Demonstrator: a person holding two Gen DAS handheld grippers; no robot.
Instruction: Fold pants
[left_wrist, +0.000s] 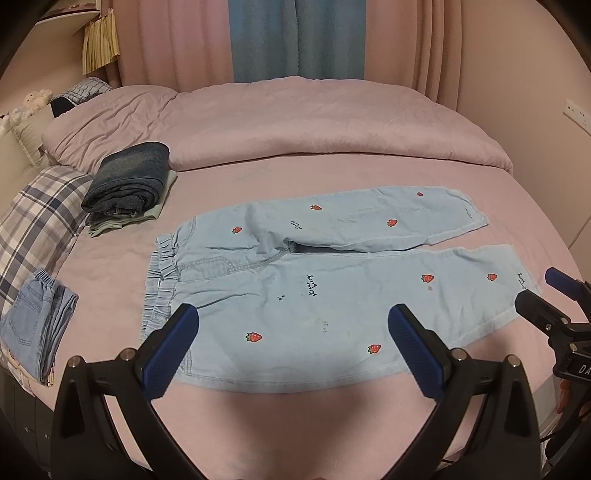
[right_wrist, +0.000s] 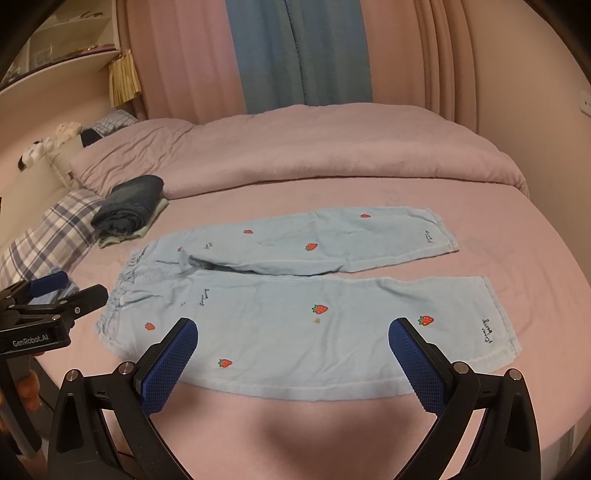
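Light blue pants (left_wrist: 314, 295) with red strawberry prints lie flat and unfolded on the pink bed, waistband to the left, both legs stretched to the right. They also show in the right wrist view (right_wrist: 295, 306). My left gripper (left_wrist: 293, 325) is open and empty, hovering over the near edge by the waistband end. My right gripper (right_wrist: 293, 332) is open and empty, hovering over the near leg. The right gripper also shows at the right edge of the left wrist view (left_wrist: 543, 291). The left gripper shows at the left edge of the right wrist view (right_wrist: 70, 291).
A stack of folded dark jeans (left_wrist: 127, 182) lies at the back left. Folded light jeans (left_wrist: 35, 321) lie at the left edge beside a plaid pillow (left_wrist: 40, 221). A rolled pink duvet (left_wrist: 295, 125) runs across the back. Curtains hang behind the bed.
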